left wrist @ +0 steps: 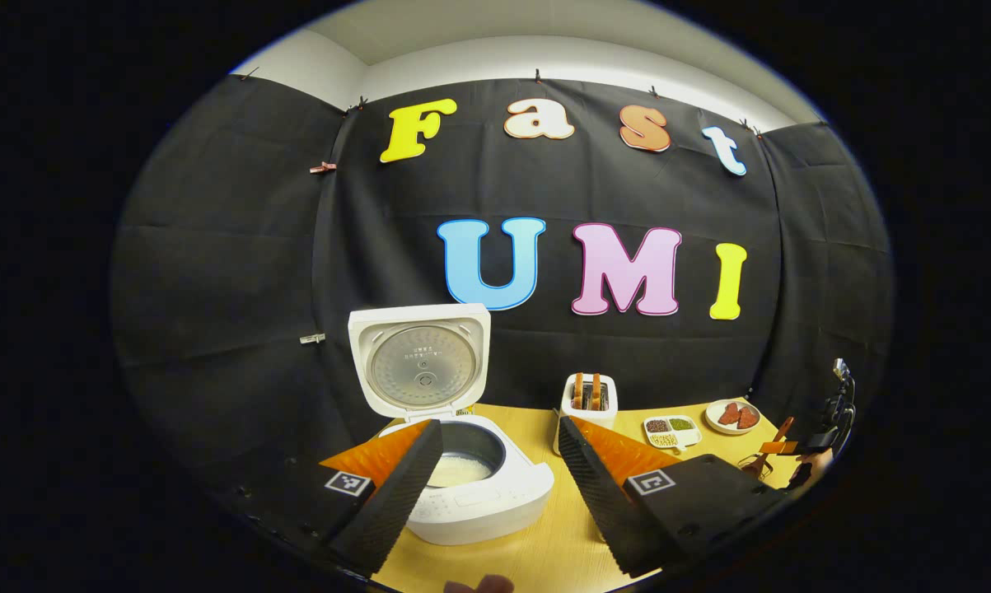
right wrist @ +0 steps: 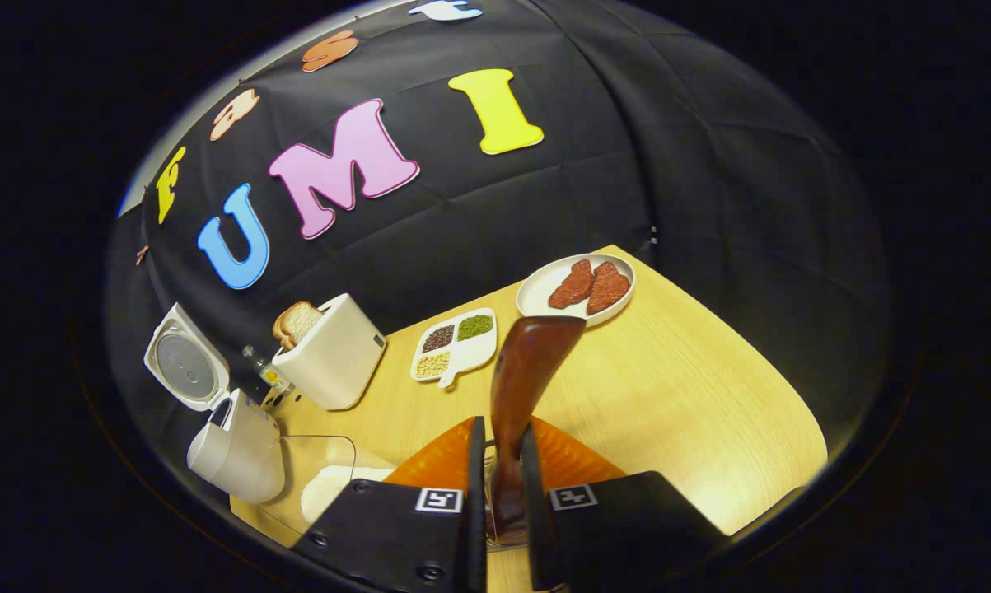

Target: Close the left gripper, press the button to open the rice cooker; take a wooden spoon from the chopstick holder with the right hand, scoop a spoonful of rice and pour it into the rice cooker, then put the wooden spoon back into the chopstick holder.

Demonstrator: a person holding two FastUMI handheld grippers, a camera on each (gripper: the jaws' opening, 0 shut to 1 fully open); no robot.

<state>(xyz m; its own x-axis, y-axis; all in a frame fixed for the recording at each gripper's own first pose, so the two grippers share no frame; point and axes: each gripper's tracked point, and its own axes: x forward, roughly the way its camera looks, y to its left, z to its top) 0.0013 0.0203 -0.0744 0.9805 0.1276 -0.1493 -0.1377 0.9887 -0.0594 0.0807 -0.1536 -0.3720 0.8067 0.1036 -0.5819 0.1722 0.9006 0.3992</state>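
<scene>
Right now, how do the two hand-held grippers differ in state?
The left hand-held gripper is open with nothing between its fingers, pointing at the open rice cooker. The right hand-held gripper is shut on the wooden spoon, whose handle rises between its fingers. Both hover over the wooden table.

Left gripper view: low over the bench (left wrist: 544,552), level, facing the back wall, close to the open rice cooker (left wrist: 462,486). Right gripper view: higher, tilted, looking down across the bench. Shared: rice cooker, toaster (right wrist: 330,354), sectioned dish (right wrist: 454,346), plate (right wrist: 536,288).
</scene>
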